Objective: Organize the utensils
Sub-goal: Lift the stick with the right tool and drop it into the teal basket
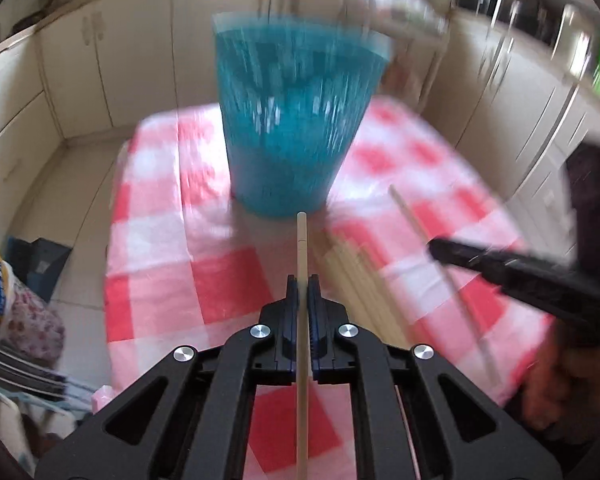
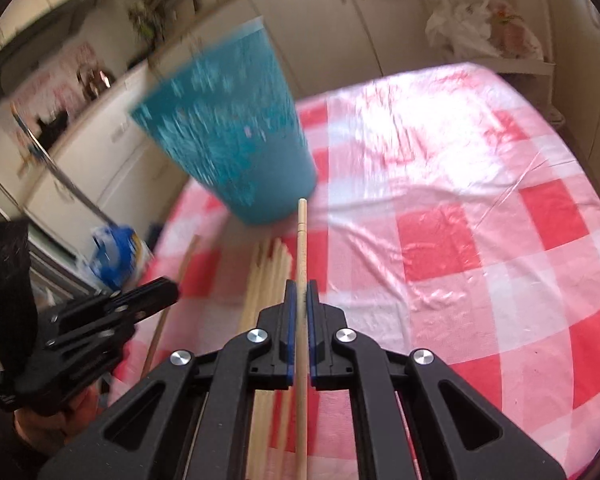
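Observation:
A blue perforated cup (image 1: pixel 296 120) stands upright on the red-and-white checked tablecloth (image 1: pixel 172 240); it also shows in the right wrist view (image 2: pixel 232 136). My left gripper (image 1: pixel 302 284) is shut on a wooden chopstick (image 1: pixel 301 248) that points toward the cup's base. My right gripper (image 2: pixel 301 288) is shut on another wooden chopstick (image 2: pixel 301 236), its tip close to the cup. A bundle of loose chopsticks (image 1: pixel 352 280) lies on the cloth between the grippers, also in the right wrist view (image 2: pixel 266 276). The right gripper shows at the right of the left view (image 1: pixel 436 246). Both views are motion-blurred.
The cloth (image 2: pixel 440 220) covers a small table with edges near on the left and far sides. Cream kitchen cabinets (image 1: pixel 112 60) surround it. A lone chopstick (image 2: pixel 168 300) lies left of the bundle. Bags and clutter (image 1: pixel 16 312) sit on the floor at left.

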The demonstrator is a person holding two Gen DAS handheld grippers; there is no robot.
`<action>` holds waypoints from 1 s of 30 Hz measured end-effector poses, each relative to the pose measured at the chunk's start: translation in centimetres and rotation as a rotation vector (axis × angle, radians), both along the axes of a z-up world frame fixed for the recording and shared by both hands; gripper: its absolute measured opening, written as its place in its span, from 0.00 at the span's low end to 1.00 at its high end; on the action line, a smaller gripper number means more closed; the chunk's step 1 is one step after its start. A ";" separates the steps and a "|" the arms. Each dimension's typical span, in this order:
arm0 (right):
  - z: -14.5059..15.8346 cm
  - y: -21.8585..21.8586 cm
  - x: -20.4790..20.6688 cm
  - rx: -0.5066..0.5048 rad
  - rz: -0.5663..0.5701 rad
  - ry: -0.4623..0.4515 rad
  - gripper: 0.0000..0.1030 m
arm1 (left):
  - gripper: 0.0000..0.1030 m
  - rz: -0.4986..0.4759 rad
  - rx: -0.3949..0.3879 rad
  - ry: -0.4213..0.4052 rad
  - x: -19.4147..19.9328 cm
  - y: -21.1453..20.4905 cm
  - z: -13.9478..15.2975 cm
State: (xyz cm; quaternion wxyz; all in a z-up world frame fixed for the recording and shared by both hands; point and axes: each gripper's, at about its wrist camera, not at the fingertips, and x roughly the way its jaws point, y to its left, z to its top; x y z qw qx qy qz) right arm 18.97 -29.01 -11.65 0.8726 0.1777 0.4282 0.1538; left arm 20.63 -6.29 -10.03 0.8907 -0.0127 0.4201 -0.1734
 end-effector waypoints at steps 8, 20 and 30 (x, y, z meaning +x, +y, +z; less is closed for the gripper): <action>5.7 -0.2 -2.0 0.036 -0.062 -0.267 0.06 | 0.04 0.064 -0.224 -0.252 1.5 2.7 10.4; 17.1 3.3 7.9 0.153 -0.130 -0.579 0.06 | 0.04 0.146 -0.354 -0.476 8.8 1.6 18.5; 14.1 5.0 14.9 0.111 -0.176 -0.550 0.06 | 0.04 0.249 -0.421 -0.476 16.6 1.1 15.5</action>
